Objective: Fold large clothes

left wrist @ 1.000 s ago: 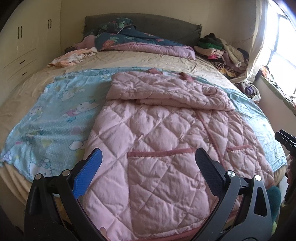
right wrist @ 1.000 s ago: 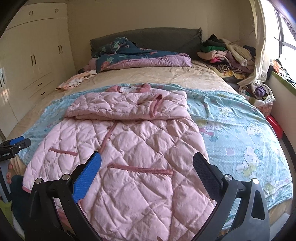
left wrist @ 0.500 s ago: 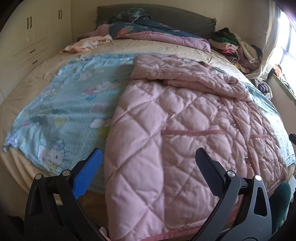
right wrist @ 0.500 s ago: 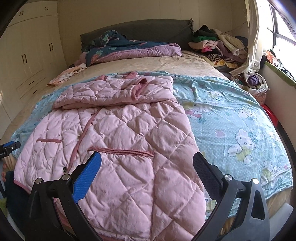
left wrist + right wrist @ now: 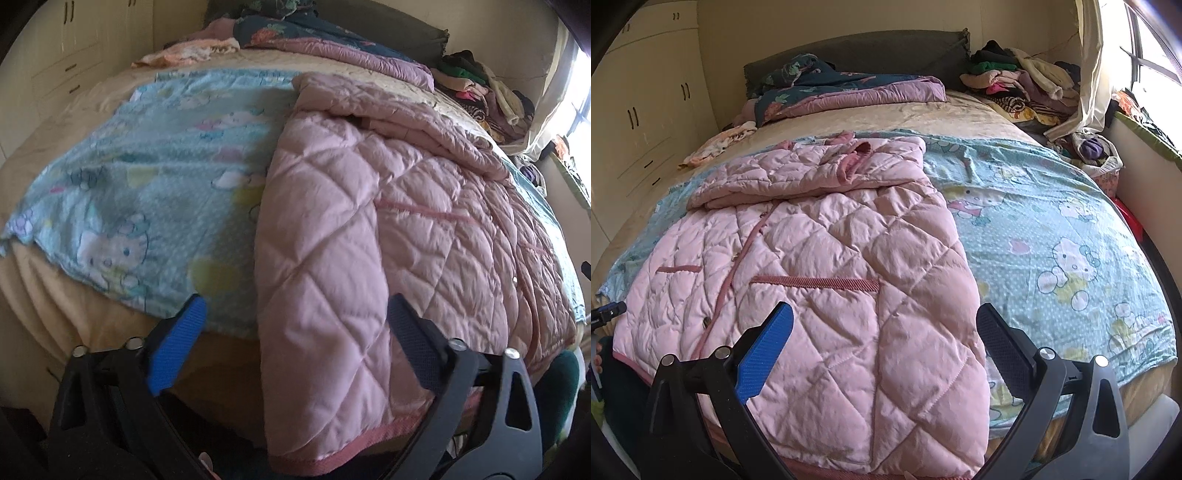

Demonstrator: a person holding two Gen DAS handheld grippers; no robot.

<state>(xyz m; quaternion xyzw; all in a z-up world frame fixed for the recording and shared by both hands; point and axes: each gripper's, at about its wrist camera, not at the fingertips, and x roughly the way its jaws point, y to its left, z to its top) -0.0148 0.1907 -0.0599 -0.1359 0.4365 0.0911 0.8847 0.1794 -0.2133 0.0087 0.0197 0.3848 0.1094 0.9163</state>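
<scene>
A large pink quilted coat (image 5: 827, 258) lies front up on a blue cartoon-print sheet (image 5: 1052, 236) on the bed, sleeves folded across its top. Its hem hangs over the bed's near edge. In the left wrist view the coat (image 5: 369, 229) fills the right half, its lower left corner between my fingers. My left gripper (image 5: 295, 339) is open and empty at that corner. My right gripper (image 5: 884, 343) is open and empty over the coat's lower right part. The left gripper's tip (image 5: 607, 314) shows at the far left of the right wrist view.
A dark floral duvet (image 5: 831, 88) and a small pale garment (image 5: 716, 144) lie near the headboard. A pile of clothes (image 5: 1015, 81) sits at the bed's far right corner. Cream wardrobes (image 5: 646, 110) stand on the left, a window and curtain (image 5: 1089, 74) on the right.
Both grippers have come lower and closer to the coat's hem. The left has moved toward the coat's lower left corner, the right toward its lower right part. Both stay open.
</scene>
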